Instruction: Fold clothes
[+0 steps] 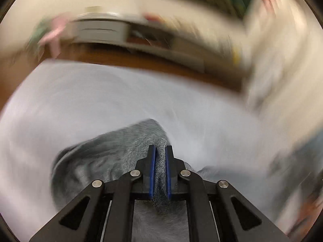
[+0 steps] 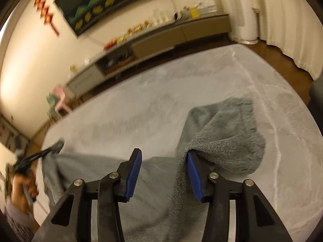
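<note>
1. Left wrist view: the grey fuzzy sweater point(image 1: 105, 155) lies on a pale grey rug point(image 1: 101, 92), and a ridge of its knit is pinched between the blue pads of my left gripper point(image 1: 160, 151). The jaws are clenched on that fold, with fabric standing up between them and bulging past the tips.
2. The same view is heavily blurred beyond the sweater, so only the rug and a strip of brown wooden floor point(image 1: 121, 57) at its far edge read clearly.
3. Right wrist view: the sweater point(image 2: 224, 127) spreads across the rug point(image 2: 131, 104) under and ahead of my right gripper point(image 2: 163, 161). A bunched part of it is heaped to the right, draped over the outside of the right finger.
4. My right gripper's jaws stand apart, released; no fabric is pressed between the pads, though the sweater lies beneath the gap.
5. At the left edge of this view my left hand point(image 2: 24, 185) holds the other gripper, which lifts the sweater's edge.
6. Farther off, a long low cabinet point(image 2: 161, 38) runs along the wall, and white curtains point(image 2: 286, 20) hang at the right.
</note>
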Demonstrator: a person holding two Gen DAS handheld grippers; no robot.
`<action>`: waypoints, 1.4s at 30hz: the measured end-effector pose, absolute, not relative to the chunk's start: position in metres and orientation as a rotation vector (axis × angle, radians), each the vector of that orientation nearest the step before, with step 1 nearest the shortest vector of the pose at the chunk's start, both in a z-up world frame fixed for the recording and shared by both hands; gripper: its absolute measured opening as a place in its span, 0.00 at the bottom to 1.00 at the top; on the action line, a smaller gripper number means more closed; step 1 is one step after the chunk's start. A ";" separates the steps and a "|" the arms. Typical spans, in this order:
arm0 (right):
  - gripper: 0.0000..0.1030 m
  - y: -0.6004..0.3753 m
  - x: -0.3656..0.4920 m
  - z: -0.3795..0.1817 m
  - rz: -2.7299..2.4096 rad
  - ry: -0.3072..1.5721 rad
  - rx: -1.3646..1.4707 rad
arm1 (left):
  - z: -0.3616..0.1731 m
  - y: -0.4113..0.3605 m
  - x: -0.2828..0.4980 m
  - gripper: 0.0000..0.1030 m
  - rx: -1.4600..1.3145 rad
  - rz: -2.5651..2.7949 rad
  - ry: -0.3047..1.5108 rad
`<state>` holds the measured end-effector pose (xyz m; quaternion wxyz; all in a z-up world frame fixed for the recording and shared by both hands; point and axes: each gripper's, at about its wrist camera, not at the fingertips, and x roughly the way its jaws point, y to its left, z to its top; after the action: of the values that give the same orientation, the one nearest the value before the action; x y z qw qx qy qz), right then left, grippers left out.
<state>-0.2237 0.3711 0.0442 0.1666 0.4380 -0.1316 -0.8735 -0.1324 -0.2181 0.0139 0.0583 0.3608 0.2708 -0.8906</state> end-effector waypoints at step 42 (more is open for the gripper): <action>0.03 0.381 -0.200 0.243 -2.689 -0.261 0.830 | 0.217 -0.343 -0.061 0.05 0.446 -2.745 0.887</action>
<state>-0.2003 0.3808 0.2430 0.1570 0.2902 -0.0911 -0.9396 -0.0605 -0.3430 0.2170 0.1112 0.1519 0.3019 -0.9346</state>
